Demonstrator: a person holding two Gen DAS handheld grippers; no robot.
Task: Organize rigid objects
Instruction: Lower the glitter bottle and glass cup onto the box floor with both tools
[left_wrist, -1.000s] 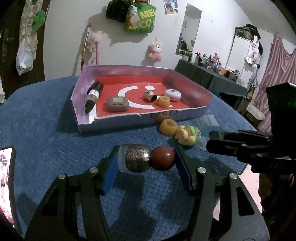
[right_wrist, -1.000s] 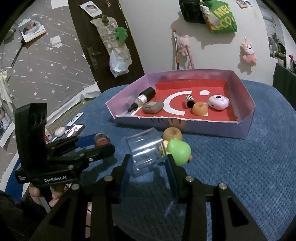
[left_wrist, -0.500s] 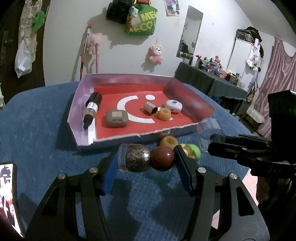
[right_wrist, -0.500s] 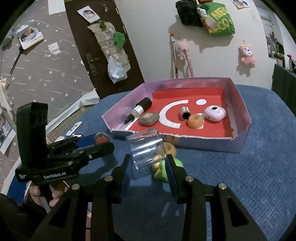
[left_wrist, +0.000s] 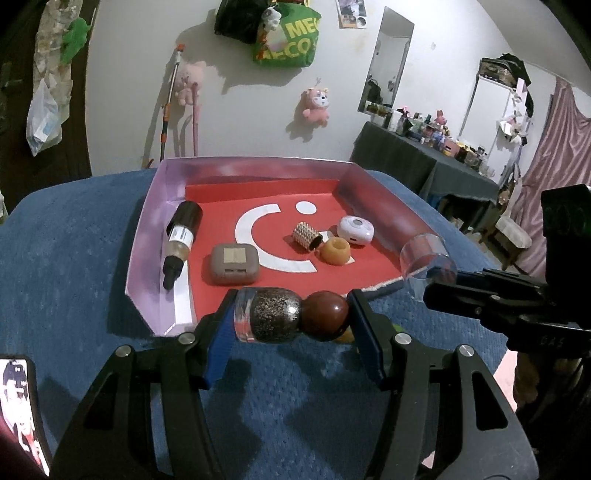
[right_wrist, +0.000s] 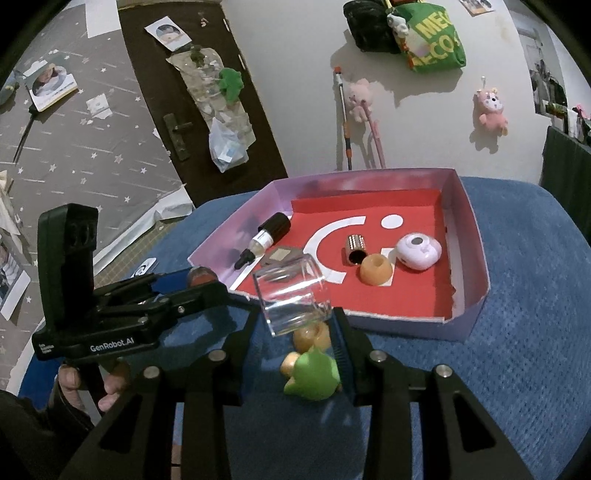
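Glittery glass and a brown round cap fill the lower centre of the left wrist view: the left claw (left_wrist: 291, 325) is clamped end to end on a small glitter bottle (left_wrist: 291, 318), held just over the near wall of the purple-walled tray (left_wrist: 147, 236). To place it well, I judge it should go forward past the torn near edge and down onto bare red floor, between the brown case (left_wrist: 233, 263) and the orange ring (left_wrist: 335, 251), low enough that the round bottle does not roll on release. At right of frame, the right claw (left_wrist: 430, 286) grips a clear plastic cup (left_wrist: 424, 258) at the tray's near right corner. Compared with a second ago, the tray sits far closer and larger, and the loose toys on the blue surface (left_wrist: 74, 258) are nearly hidden under the bottle.

From the right wrist, the right claw (right_wrist: 295, 321) pinches the clear plastic cup (right_wrist: 291, 295), tilted, at centre frame over the tray's near edge. A second orange ring (right_wrist: 312, 338) and a green toy (right_wrist: 314, 374) lie below it on the surface, outside the tray. A second ago the cup was short of the tray.
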